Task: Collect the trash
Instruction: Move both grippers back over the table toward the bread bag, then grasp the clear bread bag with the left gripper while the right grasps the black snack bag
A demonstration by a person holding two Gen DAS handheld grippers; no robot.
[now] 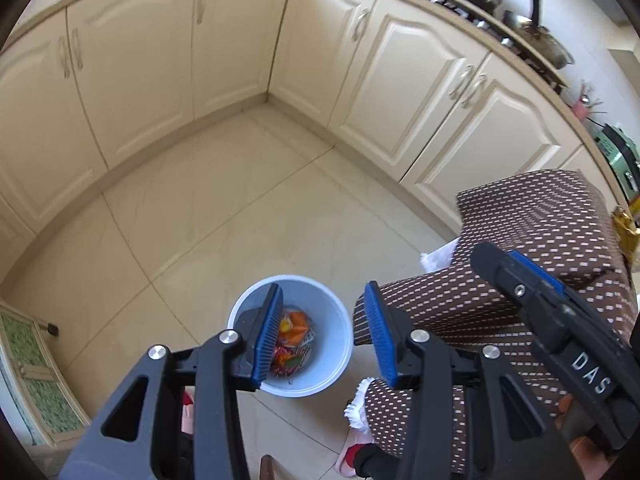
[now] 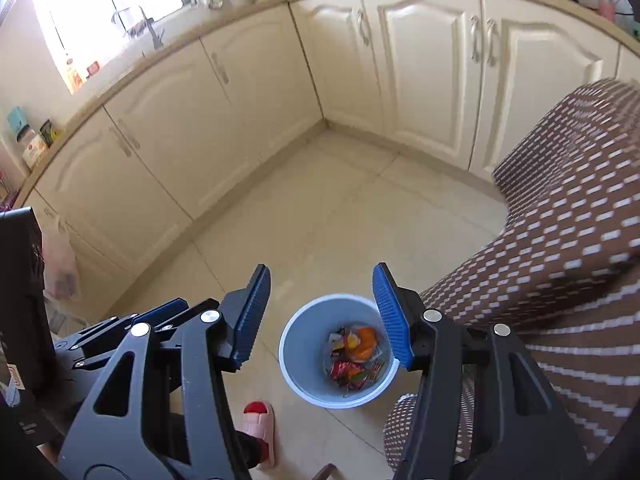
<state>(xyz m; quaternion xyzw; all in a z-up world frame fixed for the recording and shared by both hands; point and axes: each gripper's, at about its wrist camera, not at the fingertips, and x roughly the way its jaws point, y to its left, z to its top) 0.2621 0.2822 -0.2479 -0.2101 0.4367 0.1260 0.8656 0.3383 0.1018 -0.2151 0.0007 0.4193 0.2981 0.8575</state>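
A light blue bin point(image 1: 338, 322) stands on the tiled floor and holds colourful wrappers point(image 1: 294, 340), orange and red among them. My left gripper point(image 1: 324, 336) hovers above the bin, open, with nothing between its blue pads point(image 1: 267, 338). My right gripper point(image 2: 322, 314) is also open and empty, high over the same bin point(image 2: 289, 346) and its wrappers point(image 2: 354, 354). One black finger of the right gripper point(image 1: 520, 280) shows at the right of the left wrist view. The left gripper point(image 2: 132, 326) shows low on the left of the right wrist view.
Cream cabinets point(image 1: 224, 40) line the corner behind the bin, under a countertop. A brown dotted cloth point(image 1: 532, 216) covers furniture right of the bin, with a gold wrapper point(image 1: 626, 232) at its far edge. A person's foot in a pink slipper point(image 2: 258, 420) stands near the bin.
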